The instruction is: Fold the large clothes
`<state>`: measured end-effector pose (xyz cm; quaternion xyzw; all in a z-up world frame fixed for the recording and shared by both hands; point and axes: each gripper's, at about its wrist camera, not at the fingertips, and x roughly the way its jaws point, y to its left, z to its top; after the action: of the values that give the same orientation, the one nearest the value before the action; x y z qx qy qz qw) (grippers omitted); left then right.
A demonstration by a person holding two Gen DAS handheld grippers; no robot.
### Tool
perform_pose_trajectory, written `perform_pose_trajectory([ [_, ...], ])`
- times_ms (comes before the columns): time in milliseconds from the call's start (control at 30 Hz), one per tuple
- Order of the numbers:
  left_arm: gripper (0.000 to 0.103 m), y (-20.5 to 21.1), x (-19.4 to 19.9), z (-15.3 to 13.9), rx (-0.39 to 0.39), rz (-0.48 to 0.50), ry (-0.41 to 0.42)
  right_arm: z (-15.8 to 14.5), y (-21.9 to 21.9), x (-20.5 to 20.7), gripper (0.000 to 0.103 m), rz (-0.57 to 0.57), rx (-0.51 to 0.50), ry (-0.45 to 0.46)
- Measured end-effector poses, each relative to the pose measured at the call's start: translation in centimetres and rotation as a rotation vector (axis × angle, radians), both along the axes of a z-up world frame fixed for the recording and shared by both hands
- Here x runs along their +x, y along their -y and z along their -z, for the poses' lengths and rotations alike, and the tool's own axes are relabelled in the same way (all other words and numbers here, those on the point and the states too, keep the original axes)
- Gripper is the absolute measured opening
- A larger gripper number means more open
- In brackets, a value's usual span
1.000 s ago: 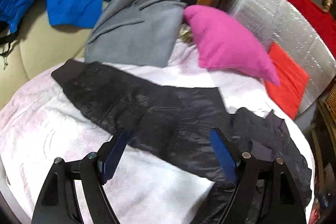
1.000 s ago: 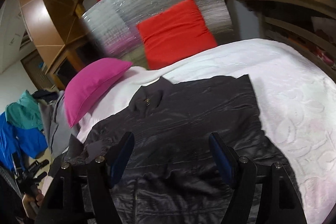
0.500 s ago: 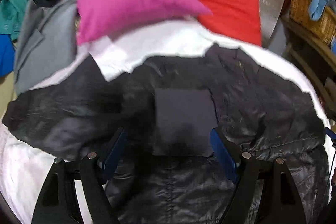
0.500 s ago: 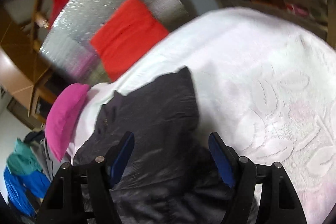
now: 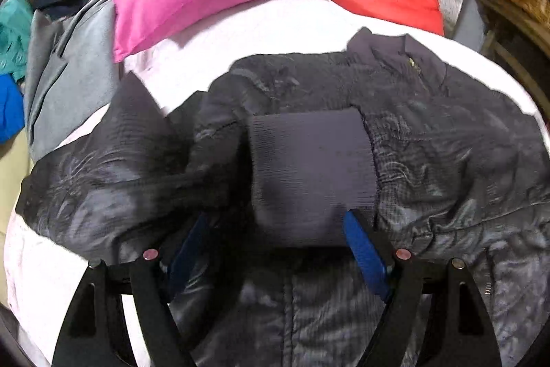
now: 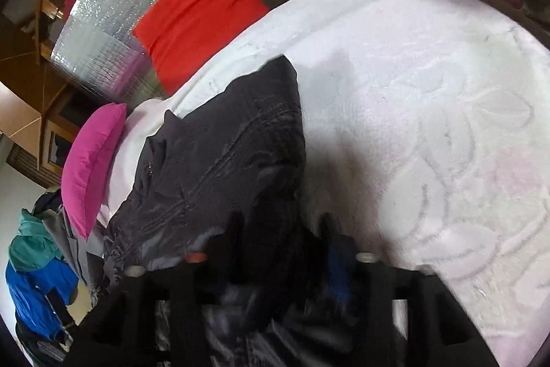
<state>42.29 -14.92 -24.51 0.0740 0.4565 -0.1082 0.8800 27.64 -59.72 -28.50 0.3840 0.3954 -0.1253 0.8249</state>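
While the black jacket (image 5: 429, 140) lies spread across the bed (image 6: 429, 92), collar far, its cuff (image 5: 309, 167) sits between the left gripper (image 5: 275, 257)'s released jaws; the right gripper (image 6: 282, 250), blurred, has been closing, seemingly over the jacket's right edge.

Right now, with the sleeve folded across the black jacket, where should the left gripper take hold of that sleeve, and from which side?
Best guess: grip the ribbed cuff of the black jacket. It is the sleeve's free end, lying flat on the jacket's front, and its near edge faces the left gripper, whose jaws stand open either side of it. Come from that near edge, one jaw sliding under.
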Motion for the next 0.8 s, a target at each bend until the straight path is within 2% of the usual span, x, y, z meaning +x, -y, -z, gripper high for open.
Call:
perform_pose_trajectory([
  [133, 0.082, -4.1, -1.3, -3.5, -0.116, -0.067, 0.066, -2.4, -0.9, -1.9, 0.071, 0.030, -0.076, 0.058],
  [233, 0.084, -9.9, -1.6, -5.2, -0.188, -0.216, 0.141, -4.4, -2.5, -3.1, 0.071, 0.018, -0.109, 0.153],
  [300, 0.084, -13.3, -0.9, -5.0, -0.241, -0.323, 0.134, -5.2, -3.9, -3.3, 0.071, -0.005, -0.109, 0.188],
  [433, 0.084, -22.1, 0.4, -2.0, -0.369, -0.553, 0.055, -5.9, -7.1, -2.1, 0.071, -0.077, -0.136, 0.197],
  [500, 0.083, -24.9, 0.4, -0.5, -0.421, -0.618, 0.031, -5.8, -8.5, -1.4, 0.071, -0.108, -0.158, 0.188],
  [667, 0.083, -30.6, 1.4, 2.7, -0.563, -0.734, -0.017, -5.0, -9.9, -0.6, 0.071, -0.141, -0.166, 0.166],
  [800, 0.083, -33.0, 1.9, 5.0, -0.681, -0.771, -0.065, -4.3, -9.7, -0.1, 0.071, -0.144, -0.165, 0.146],
])
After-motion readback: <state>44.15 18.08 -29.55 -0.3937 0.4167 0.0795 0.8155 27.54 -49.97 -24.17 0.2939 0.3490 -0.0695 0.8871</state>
